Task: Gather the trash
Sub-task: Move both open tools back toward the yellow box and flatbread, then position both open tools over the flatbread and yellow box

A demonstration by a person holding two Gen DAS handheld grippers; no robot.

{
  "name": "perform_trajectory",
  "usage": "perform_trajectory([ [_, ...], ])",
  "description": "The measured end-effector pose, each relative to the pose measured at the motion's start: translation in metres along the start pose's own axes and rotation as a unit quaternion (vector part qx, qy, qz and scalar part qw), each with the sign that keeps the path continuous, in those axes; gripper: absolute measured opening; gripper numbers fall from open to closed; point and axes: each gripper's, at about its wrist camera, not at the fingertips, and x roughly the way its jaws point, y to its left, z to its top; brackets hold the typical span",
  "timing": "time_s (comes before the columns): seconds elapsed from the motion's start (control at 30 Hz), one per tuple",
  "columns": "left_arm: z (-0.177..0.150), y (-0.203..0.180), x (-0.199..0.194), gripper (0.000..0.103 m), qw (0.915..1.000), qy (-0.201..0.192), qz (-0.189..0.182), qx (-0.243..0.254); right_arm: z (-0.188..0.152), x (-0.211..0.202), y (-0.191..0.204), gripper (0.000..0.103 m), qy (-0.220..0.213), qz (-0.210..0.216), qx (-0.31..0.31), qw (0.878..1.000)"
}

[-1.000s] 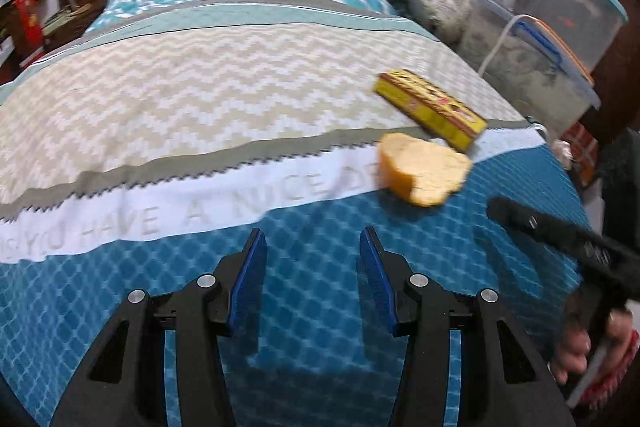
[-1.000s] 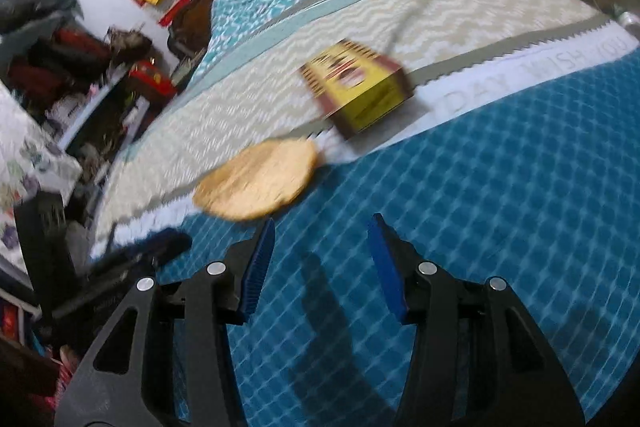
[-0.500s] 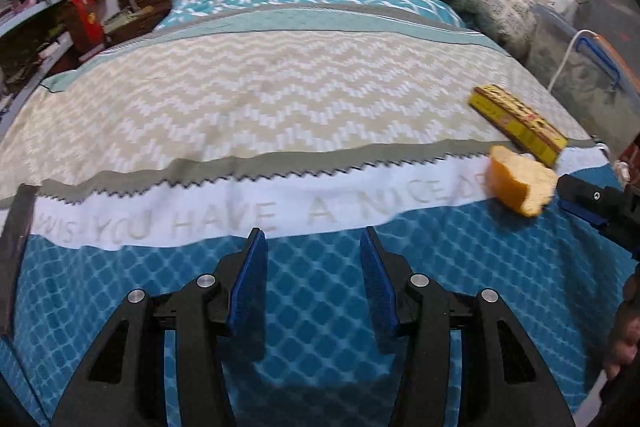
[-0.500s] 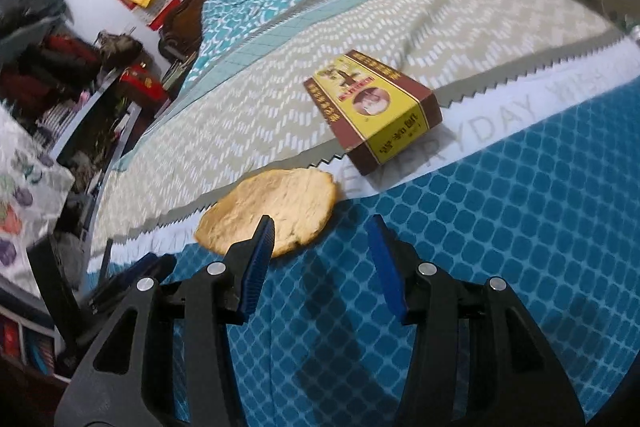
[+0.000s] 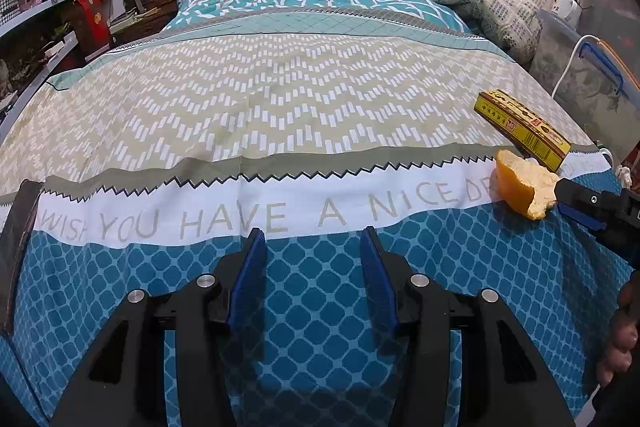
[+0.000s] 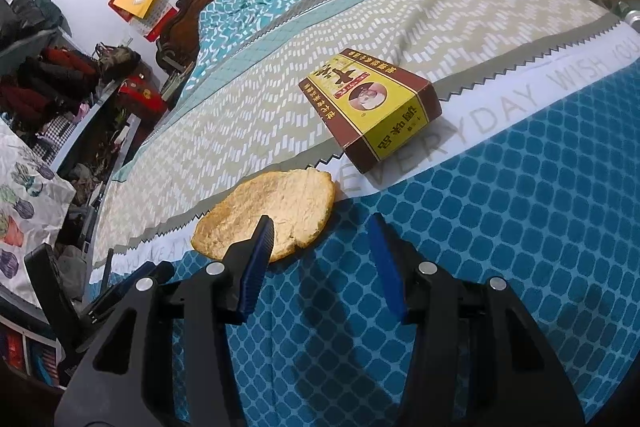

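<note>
The curled orange citrus peel (image 6: 267,218) lies on the blue-patterned bedspread (image 6: 500,227), near a yellow-and-brown cardboard box (image 6: 372,109). The right gripper (image 6: 322,243), half open and empty, sits close; its near finger could push the peel away. The left gripper (image 5: 311,259) hangs half open, empty.

Right gripper (image 6: 320,231) hovers open over a blue-patterned bed (image 6: 500,247) | its left finger overlaps a flat orange peel (image 6: 280,203) | yellow-and-brown box (image 6: 372,107) lies just beyond

left gripper (image 5: 312,243) black frame, blue pads, silver screws; right gripper (image 6: 322,231) alike
</note>
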Motion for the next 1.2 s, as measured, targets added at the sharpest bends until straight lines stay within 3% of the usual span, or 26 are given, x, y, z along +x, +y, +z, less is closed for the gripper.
perform_trajectory([
  [0.3,-0.003,0.001,-0.008,0.047,0.9992,-0.019,-0.035,0.003,-0.013,-0.011,0.003,0.051,-0.01,-0.019,-0.006,1.0],
  [0.53,-0.004,-0.02,-0.016,0.048,0.9972,-0.035,-0.05,0.043,-0.017,-0.026,-0.002,0.052,-0.031,-0.049,-0.008,0.998],
  [0.67,-0.003,-0.032,-0.019,0.048,0.9947,-0.018,-0.096,0.033,-0.02,-0.039,-0.011,0.052,-0.033,-0.061,0.01,0.998],
  [0.73,-0.003,-0.04,-0.024,0.053,0.9922,-0.014,-0.122,0.024,-0.023,-0.044,-0.013,0.052,-0.028,-0.068,0.017,0.997],
  [0.8,-0.006,-0.05,-0.032,0.061,0.9906,-0.022,-0.133,0.02,-0.029,-0.053,-0.015,0.057,-0.024,-0.075,0.022,0.997],
  [0.87,-0.011,-0.061,-0.036,0.061,0.9903,-0.027,-0.133,0.028,-0.035,-0.061,-0.015,0.063,-0.022,-0.089,0.02,0.996],
  [1.07,-0.025,-0.08,-0.02,0.062,0.9909,0.026,-0.126,0.039,-0.053,-0.072,-0.02,0.073,-0.009,-0.129,0.007,0.992],
  [1.2,-0.034,-0.085,-0.024,0.077,0.9915,0.024,-0.119,0.047,-0.062,-0.076,-0.017,0.088,-0.007,-0.138,-0.006,0.99],
])
